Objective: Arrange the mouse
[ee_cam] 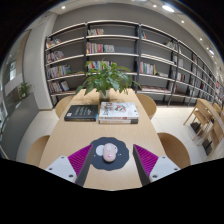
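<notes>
A small, pale computer mouse (109,152) rests on a dark mouse mat (107,158) on the desk (70,135), between the parted claw (108,160) fingers, untouched. It looks light, rigid and smooth-shelled; pinching its flanks seems safest.

The gripper (108,160) points forward and slightly down; its two fingers spread wide apart; both magenta pads (79,157) face inward.

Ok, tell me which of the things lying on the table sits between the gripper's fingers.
The white mouse on its dark mat, between the open gripper's fingers with a gap at each side. The books and potted plant lie beyond them.
</notes>
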The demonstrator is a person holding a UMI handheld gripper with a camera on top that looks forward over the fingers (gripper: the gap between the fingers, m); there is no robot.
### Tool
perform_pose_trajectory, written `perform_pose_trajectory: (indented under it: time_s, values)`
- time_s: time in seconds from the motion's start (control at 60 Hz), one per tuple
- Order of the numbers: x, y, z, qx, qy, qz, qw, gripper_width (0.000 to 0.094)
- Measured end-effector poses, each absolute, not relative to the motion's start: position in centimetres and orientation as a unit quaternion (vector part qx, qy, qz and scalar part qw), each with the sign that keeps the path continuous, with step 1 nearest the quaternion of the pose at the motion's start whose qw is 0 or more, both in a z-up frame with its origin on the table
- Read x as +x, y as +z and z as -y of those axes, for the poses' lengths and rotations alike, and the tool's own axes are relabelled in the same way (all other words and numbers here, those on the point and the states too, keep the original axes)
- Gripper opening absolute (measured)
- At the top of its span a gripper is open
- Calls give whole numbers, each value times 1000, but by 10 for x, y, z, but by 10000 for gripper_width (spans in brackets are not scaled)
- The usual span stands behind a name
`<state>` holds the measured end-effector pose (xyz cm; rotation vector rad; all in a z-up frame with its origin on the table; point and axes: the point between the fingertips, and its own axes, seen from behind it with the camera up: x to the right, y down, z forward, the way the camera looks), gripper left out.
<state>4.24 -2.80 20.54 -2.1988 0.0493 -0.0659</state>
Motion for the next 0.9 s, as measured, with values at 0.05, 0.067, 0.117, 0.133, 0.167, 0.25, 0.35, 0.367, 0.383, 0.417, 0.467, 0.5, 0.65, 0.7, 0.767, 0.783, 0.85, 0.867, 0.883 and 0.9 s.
perform_pose_trajectory:
  time_s: [0.05, 0.067, 0.117, 0.133, 0.167, 0.25, 0.35, 0.367, 0.383, 0.417, 0.467, 0.5, 0.65, 0.7, 0.767, 0.783, 0.85, 0.867, 0.883, 0.9]
  values:
    - [42, 212, 51, -889, -24, -23, 456, 780]
    - [42, 215, 58, -889, -23, -23, 456, 780]
    - [42, 219, 77, -891, -16, -23, 454, 780]
    - [42, 220, 84, -891, -15, -24, 453, 780]
    - [42, 221, 98, -891, -12, -26, 453, 780]
    - [44, 224, 125, -890, -6, -27, 454, 780]
    - [52, 226, 153, -889, -10, -26, 456, 779]
    - [53, 225, 159, -889, -12, -25, 456, 777]
    - [54, 225, 162, -889, -14, -24, 457, 774]
    - [55, 226, 168, -889, -16, -18, 458, 766]
    - [56, 225, 177, -889, -16, -14, 457, 768]
    - [56, 224, 182, -889, -15, -13, 458, 769]
    - [52, 229, 202, -887, -5, -12, 463, 766]
    - [51, 230, 205, -886, -2, -12, 464, 768]
    - [50, 232, 209, -886, 1, -12, 464, 769]
    - [50, 232, 210, -886, 1, -12, 464, 768]
    - [49, 234, 213, -885, 1, -8, 466, 766]
    - [49, 235, 213, -885, 1, -8, 466, 768]
    - [50, 236, 214, -884, 0, -8, 467, 769]
    - [50, 237, 215, -884, 0, -9, 467, 768]
